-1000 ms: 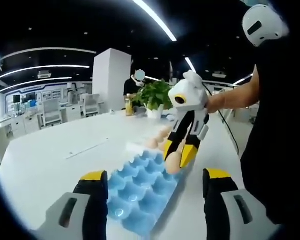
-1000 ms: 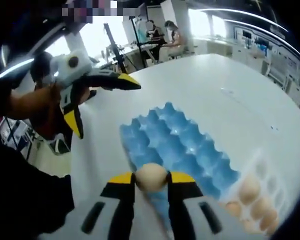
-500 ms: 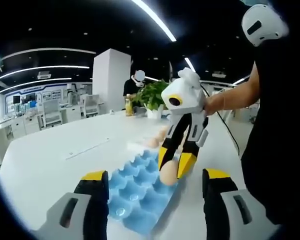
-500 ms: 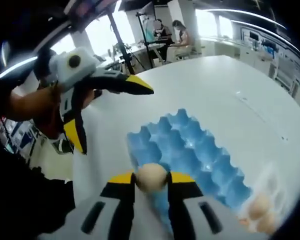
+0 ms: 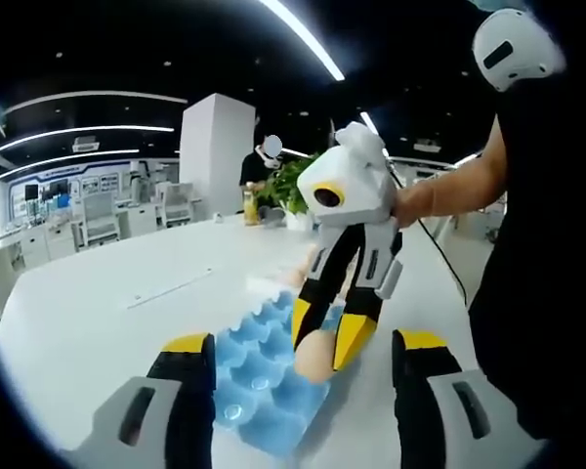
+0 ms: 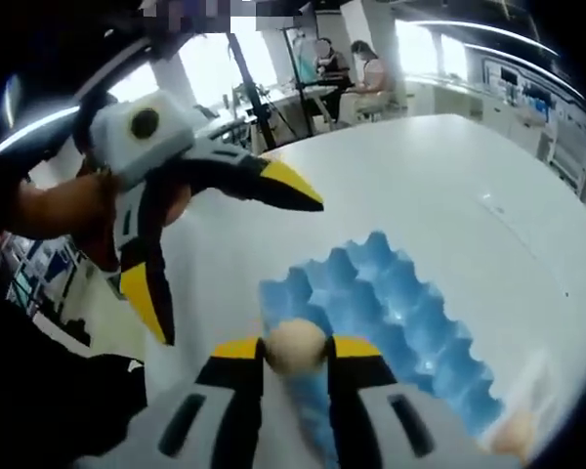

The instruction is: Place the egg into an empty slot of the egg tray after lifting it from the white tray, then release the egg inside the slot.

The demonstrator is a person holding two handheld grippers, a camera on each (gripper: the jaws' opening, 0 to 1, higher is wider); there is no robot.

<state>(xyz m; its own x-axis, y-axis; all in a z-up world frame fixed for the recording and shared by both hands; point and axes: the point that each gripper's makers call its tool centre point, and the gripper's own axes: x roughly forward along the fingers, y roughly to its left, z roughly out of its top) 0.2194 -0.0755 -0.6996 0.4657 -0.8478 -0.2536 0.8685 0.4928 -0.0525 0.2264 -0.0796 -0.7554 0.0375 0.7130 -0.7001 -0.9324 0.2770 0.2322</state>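
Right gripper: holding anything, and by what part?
Yes. The right gripper pinches the egg by its two sides, over the blue egg tray. The left gripper is open, holding nothing.

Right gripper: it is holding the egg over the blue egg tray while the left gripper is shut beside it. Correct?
Not quite. The left gripper is open, its jaws spread wide, as the right gripper view shows. The rest holds: the right gripper grips the egg over the blue egg tray.
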